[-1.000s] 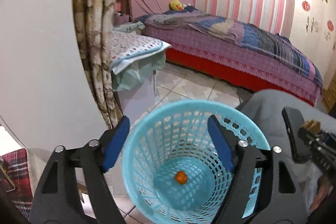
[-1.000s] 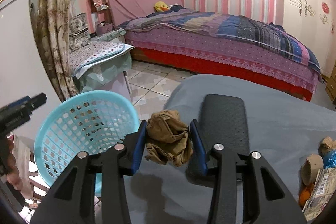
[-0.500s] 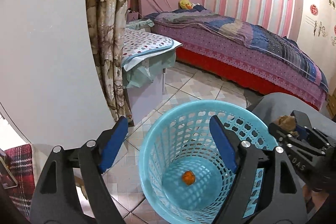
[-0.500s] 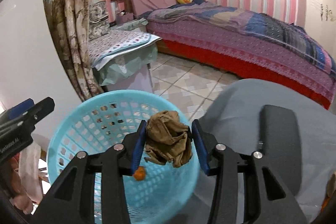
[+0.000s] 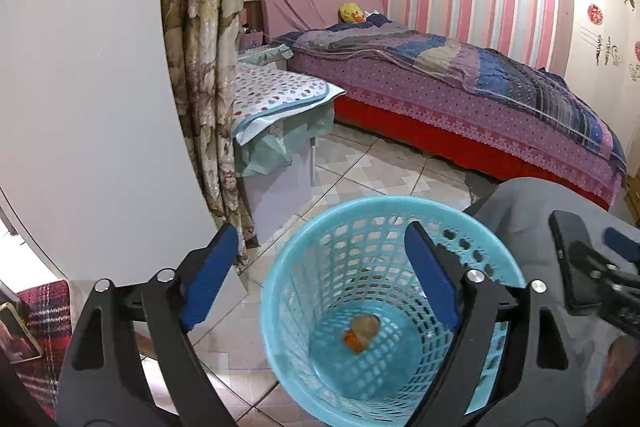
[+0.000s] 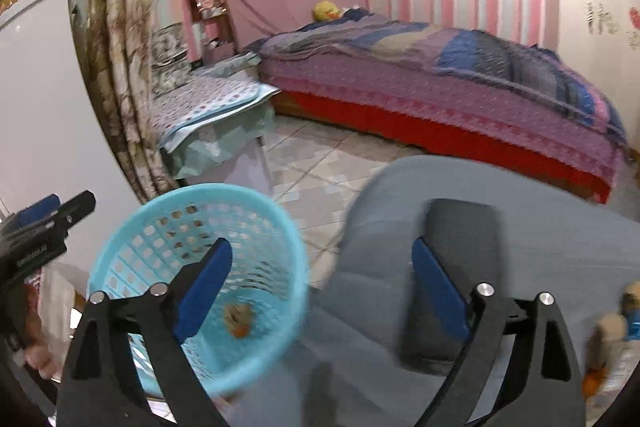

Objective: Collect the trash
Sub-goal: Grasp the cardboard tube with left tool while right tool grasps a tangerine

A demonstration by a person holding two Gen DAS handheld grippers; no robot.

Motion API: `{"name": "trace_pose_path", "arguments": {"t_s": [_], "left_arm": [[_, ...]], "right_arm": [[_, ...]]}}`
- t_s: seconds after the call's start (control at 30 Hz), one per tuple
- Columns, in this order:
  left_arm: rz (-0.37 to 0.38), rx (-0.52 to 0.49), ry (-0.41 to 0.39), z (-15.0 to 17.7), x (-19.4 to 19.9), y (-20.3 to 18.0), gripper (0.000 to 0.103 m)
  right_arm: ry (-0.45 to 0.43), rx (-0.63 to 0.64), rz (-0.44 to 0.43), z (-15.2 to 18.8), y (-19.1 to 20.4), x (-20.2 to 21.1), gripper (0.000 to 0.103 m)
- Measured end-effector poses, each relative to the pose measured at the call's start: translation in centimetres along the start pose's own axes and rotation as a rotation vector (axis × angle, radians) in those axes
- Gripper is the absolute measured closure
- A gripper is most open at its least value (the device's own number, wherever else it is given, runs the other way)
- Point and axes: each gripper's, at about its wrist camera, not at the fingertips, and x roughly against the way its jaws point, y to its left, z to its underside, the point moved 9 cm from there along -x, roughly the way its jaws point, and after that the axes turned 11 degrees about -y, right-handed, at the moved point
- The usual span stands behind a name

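The right gripper (image 6: 322,287) is opening, jaws empty. The left gripper (image 5: 316,275) is opening, apparently straddling the basket (image 5: 280,307) rim. Brown trash (image 5: 366,327) lies inside, at 6 o'clock. Risk: unclamped basket tips.

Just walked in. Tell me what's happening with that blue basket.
A person with a gripper in each hand is collecting trash. The turquoise basket stands on the tiled floor beside a grey-covered table. A crumpled brown wad and an orange scrap lie on its bottom. The right gripper is opening with nothing between its jaws; the left gripper hovers open above the basket.
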Motion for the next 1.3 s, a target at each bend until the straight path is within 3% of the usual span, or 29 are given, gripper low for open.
{"name": "trace_pose_path", "arguments": {"t_s": [0.2,0.47,0.6,0.73,0.9,1.07,1.13,1.2,1.3], "left_arm": [[0.043,-0.065,-0.022,-0.2,2.4,-4.5,0.006],[0.234,-0.084,0.039,2.6,6.6,-14.2,0.006],[0.334,-0.122,0.068,4.7,9.1,-19.6,0.006],[0.41,-0.154,0.118,7.4,11.4,-24.1,0.006],[0.437,-0.176,0.137,9.3,12.9,-25.6,0.006],[0.434,-0.222,0.129,10.1,13.6,-26.2,0.006],[0.442,-0.217,0.143,10.4,13.7,-26.3,0.006],[0.445,-0.219,0.145,10.4,13.7,-26.3,0.006],[0.441,-0.218,0.134,10.1,13.7,-26.3,0.006]], "right_arm": [[-0.053,-0.029,0.14,0.1,-8.3,7.7,0.012],[-0.034,-0.076,0.403,5.0,-21.0,19.5,0.011],[-0.005,-0.092,0.508,8.1,-24.9,24.3,0.011],[0.028,-0.112,0.575,10.9,-27.3,27.6,0.011],[0.056,-0.148,0.631,14.6,-28.9,30.6,0.011],[0.072,-0.221,0.588,17.4,-27.5,29.9,0.013],[0.09,-0.179,0.572,17.9,-26.4,29.1,0.023],[0.111,-0.158,0.553,18.3,-25.5,28.2,0.042],[0.147,-0.183,0.516,19.4,-25.1,27.4,0.059]]}}
